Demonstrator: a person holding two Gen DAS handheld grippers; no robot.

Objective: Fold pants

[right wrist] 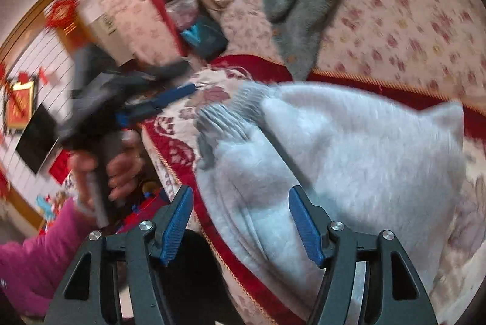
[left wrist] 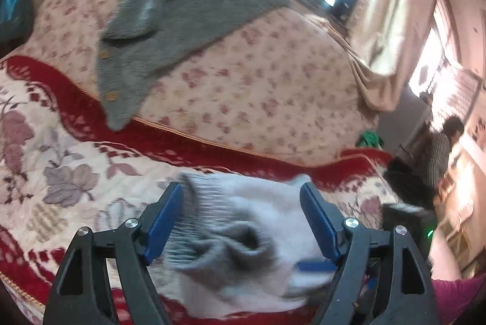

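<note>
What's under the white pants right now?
The white pants lie on a red-and-cream floral blanket, visible around them. What the blanket covers beneath them cannot be seen.

The pale grey fleece pants (left wrist: 243, 233) smear with motion blur between the blue pads of the left gripper (left wrist: 243, 221), so whether either pad touches the cloth cannot be told; their lower part is cut off at the frame's bottom. Far right of that gripper, a small figure in a checked top (left wrist: 440, 151) is too small to make out. In the right wrist view, the left gripper and the hand (right wrist: 121, 167) gripping it blur heavily.
</note>
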